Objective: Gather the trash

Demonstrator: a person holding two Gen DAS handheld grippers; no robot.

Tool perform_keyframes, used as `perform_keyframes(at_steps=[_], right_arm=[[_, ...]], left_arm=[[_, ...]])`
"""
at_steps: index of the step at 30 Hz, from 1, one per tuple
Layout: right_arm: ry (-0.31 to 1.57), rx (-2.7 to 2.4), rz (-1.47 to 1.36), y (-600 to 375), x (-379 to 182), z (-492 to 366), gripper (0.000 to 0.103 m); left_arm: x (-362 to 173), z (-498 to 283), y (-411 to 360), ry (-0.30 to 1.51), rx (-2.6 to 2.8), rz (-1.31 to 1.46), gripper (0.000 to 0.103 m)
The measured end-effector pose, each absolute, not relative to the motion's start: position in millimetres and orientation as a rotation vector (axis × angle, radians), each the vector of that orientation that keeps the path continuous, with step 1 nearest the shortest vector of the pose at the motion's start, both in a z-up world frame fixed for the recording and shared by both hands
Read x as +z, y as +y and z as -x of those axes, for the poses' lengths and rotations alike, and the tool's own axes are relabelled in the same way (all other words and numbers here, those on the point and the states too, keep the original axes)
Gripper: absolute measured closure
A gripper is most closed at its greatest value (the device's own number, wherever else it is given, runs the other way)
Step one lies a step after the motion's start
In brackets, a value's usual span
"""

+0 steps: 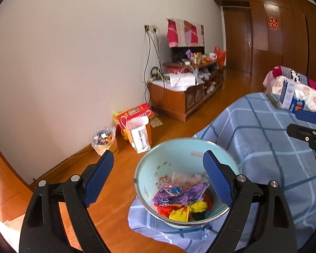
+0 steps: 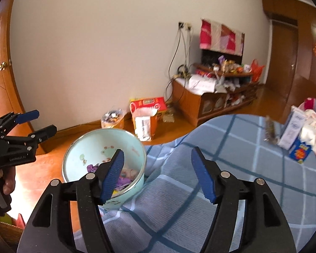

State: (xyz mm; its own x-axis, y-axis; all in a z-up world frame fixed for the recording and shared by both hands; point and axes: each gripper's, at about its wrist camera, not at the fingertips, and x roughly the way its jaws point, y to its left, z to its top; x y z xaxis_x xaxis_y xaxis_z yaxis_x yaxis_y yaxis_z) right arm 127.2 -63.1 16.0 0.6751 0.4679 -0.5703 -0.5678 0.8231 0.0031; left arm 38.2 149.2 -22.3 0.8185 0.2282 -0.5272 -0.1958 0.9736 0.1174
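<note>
Wrapper-filled bowl (image 1: 158,154) on checked blanket (image 1: 273,147); carton (image 2: 292,126) well apart

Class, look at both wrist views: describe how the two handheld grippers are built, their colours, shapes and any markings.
The left gripper and right gripper match: black plastic arms with slotted cut-outs, silver round pivot pins, and two blue ribbed finger pads with saw-toothed edges. Seen from the right wrist view, the left gripper's black body bears small pale lettering, too small to read reliably.

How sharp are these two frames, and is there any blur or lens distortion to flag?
Left wrist view: mostly sharp; the bowl and its wrappers read clearly, though fisheye bends the wall and floor. Right wrist view: softer, with motion blur smearing the white carton and the cabinet.
</note>
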Motion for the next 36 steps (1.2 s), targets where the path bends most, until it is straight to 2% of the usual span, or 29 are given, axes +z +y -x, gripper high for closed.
perform_keyframes(at_steps=[10,36], right_arm=[[0.551,0.553,0.146,-86,33,-118,0.034],[0.544,0.527,0.121,-98,35,-111,0.029]], left_arm=[[-13,-29,141,0.541,0.224,-0.063,0.014],[-9,-26,142,0.529,0.232,-0.059,0.008]])
